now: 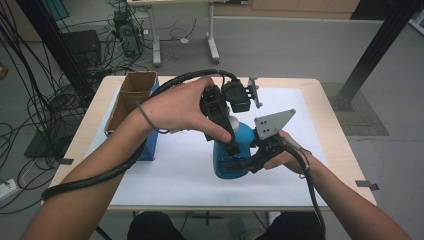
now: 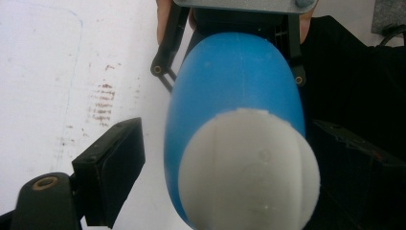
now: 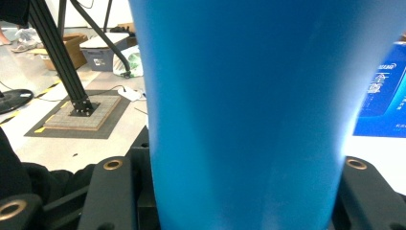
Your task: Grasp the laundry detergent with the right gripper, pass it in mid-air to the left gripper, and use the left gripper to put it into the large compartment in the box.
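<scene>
A blue bottle with a white cap stands upright on the white mat near the table's middle. My right gripper comes in from the right and is shut on the bottle's lower body; in the right gripper view the bottle sits between both jaws of my right gripper. My left gripper reaches down from above and is open. In the left gripper view its jaws straddle the cap, with a gap between the left pad and the cap. The right gripper's fingers show behind the bottle.
An open cardboard box lies at the table's left edge with a blue carton against it. Black frame posts, desk legs and cables stand on the floor behind. The mat's front and right parts are bare.
</scene>
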### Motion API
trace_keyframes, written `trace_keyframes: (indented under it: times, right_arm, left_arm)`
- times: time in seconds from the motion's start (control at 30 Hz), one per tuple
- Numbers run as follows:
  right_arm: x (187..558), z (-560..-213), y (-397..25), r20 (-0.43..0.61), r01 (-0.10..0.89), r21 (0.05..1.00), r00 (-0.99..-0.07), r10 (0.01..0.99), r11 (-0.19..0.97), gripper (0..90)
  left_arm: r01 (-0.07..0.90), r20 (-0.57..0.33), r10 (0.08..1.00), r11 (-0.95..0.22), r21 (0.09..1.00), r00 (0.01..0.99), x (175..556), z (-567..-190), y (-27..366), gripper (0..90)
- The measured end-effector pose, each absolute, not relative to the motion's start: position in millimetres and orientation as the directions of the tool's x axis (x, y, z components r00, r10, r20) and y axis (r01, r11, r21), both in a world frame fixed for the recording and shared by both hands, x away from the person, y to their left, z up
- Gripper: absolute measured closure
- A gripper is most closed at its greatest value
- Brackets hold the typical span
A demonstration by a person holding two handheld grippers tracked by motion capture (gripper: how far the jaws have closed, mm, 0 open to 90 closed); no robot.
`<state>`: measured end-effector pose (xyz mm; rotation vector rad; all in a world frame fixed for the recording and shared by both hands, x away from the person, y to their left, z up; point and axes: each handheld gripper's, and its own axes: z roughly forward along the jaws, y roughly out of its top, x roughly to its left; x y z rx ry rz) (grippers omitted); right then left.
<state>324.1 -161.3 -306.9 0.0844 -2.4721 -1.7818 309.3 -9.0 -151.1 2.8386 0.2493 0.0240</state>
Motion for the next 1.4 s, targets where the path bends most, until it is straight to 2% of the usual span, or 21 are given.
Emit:
trace_keyframes:
  times: [0.57, 1.17, 1.4]
  right_arm:
    - [324.0, -307.6, -160.7, 0.043, 0.008, 0.948, -0.994, -0.101, 0.317, 43.4]
    - [324.1, -308.5, -160.0, 0.044, 0.009, 0.947, -0.994, -0.102, 0.321, 43.4]
    - [324.5, -308.5, -159.7, 0.045, 0.010, 0.947, -0.994, -0.102, 0.321, 43.4]
  left_arm:
    - [0.141, 0.003, 0.148, -0.950, 0.278, 0.989, 307.3, -152.1, -11.1, 28.2]
    - [0.132, 0.004, 0.138, -0.955, 0.264, 0.990, 307.4, -153.4, -11.7, 36.6]
    - [0.124, 0.012, 0.132, -0.957, 0.263, 0.991, 307.7, -152.9, -11.4, 37.1]
